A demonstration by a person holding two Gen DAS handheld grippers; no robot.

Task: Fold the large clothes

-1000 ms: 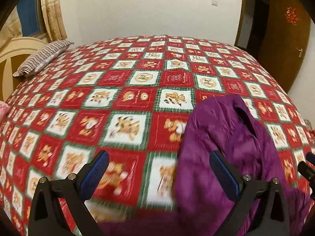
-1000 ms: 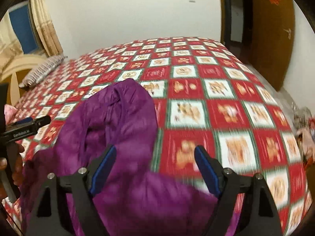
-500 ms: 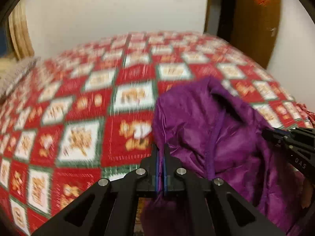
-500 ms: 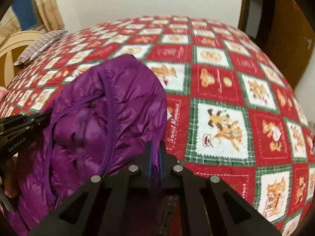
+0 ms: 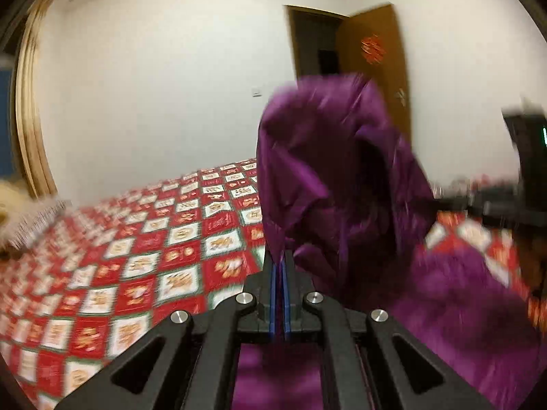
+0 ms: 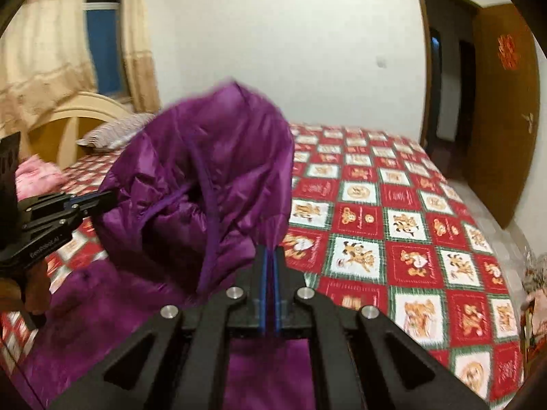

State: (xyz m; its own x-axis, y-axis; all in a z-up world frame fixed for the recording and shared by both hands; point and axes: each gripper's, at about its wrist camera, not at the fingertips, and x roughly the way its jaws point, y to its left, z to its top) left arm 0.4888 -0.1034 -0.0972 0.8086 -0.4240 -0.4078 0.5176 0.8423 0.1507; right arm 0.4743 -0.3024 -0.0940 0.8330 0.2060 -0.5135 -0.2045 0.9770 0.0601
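A purple puffer jacket [image 5: 328, 171] hangs lifted above the bed, its hood end up; it also shows in the right wrist view [image 6: 205, 177]. My left gripper [image 5: 279, 259] is shut on the jacket's left edge. My right gripper [image 6: 269, 256] is shut on its right edge. The left gripper also shows in the right wrist view [image 6: 89, 203] at the left, and the right gripper in the left wrist view [image 5: 526, 157] at the right, blurred. The jacket's lower part trails beneath both grippers.
The bed has a red, white and green checked quilt [image 6: 393, 222]. A striped pillow [image 6: 112, 131] and a pink item [image 6: 37, 177] lie by the headboard [image 6: 68, 119]. A brown door [image 6: 502, 109] stands open at the right.
Both grippers shut on the jacket's edges a second ago. They have since lifted it off the quilt, so the hood end now stands high in front of the wall.
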